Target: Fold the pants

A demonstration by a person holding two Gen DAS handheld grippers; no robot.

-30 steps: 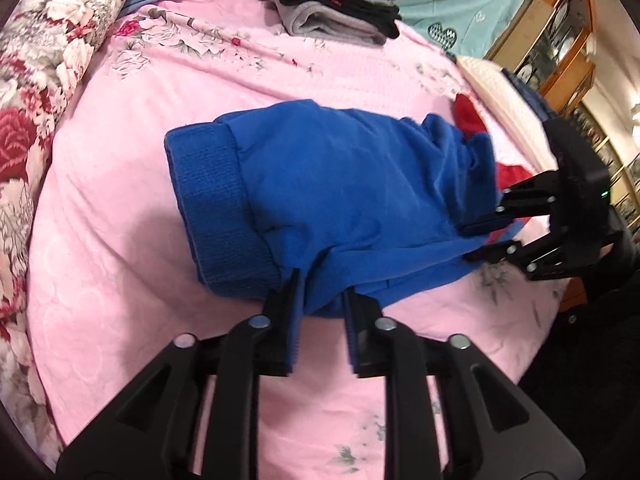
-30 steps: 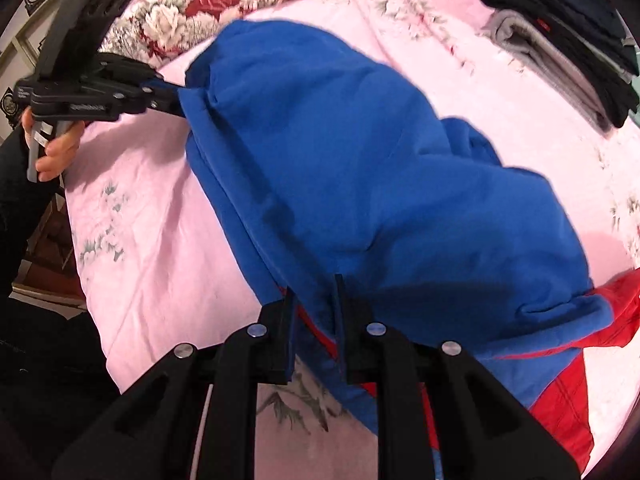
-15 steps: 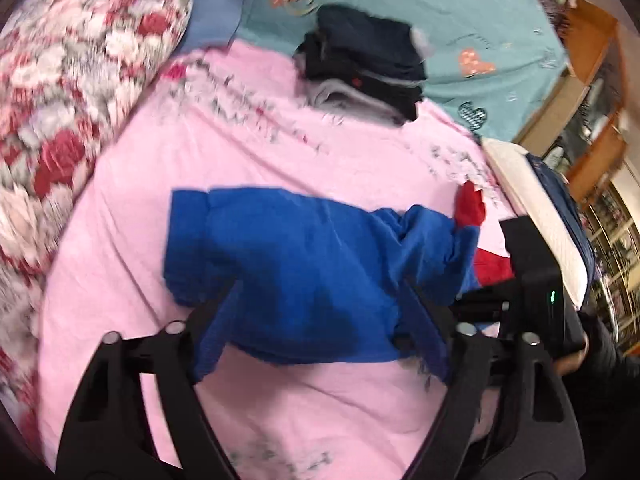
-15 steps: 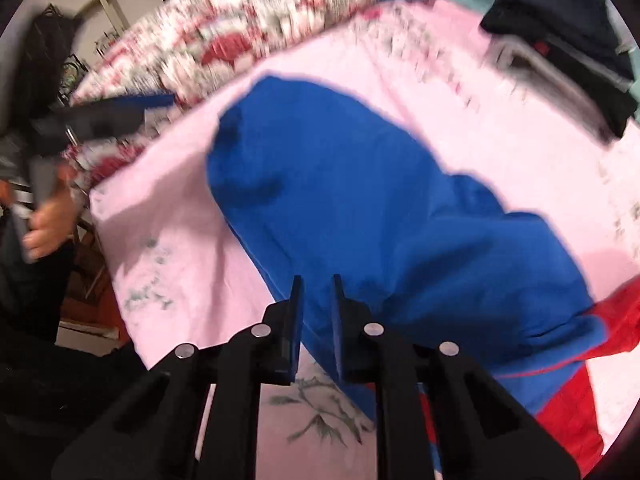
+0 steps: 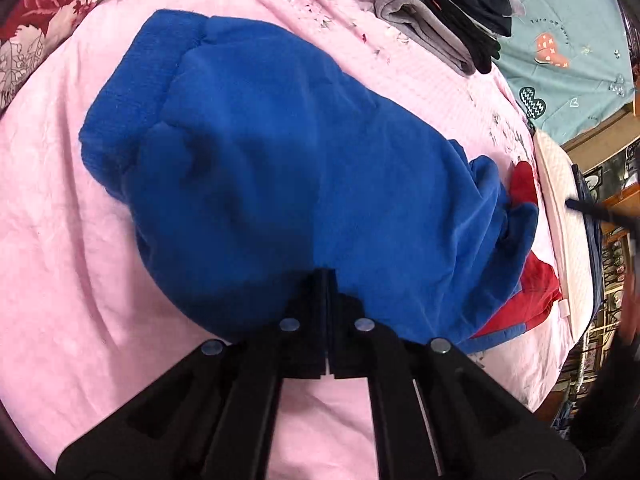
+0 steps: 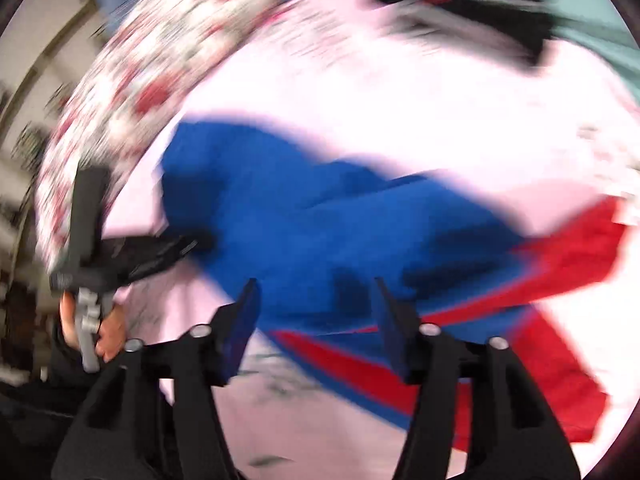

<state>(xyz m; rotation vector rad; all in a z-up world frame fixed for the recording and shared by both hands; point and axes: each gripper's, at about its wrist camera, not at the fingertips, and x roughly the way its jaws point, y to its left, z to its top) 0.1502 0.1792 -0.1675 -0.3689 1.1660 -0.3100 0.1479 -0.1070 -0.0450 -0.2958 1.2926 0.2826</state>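
Pink, faintly floral bedding (image 5: 72, 264) stretches under everything, bordered by a rose-print quilt (image 5: 36, 36) and a teal sheet (image 5: 568, 44). On it the blue fleece pants (image 5: 288, 168) lie bundled, ribbed waistband at the far left, red panels poking out on the right. The left gripper (image 5: 327, 280) has its jaws pressed together at the pants' near edge. The right gripper (image 6: 316, 300), blurred, stands wide apart just before the fabric. Folded dark and grey clothes (image 5: 444, 12) are stacked beyond
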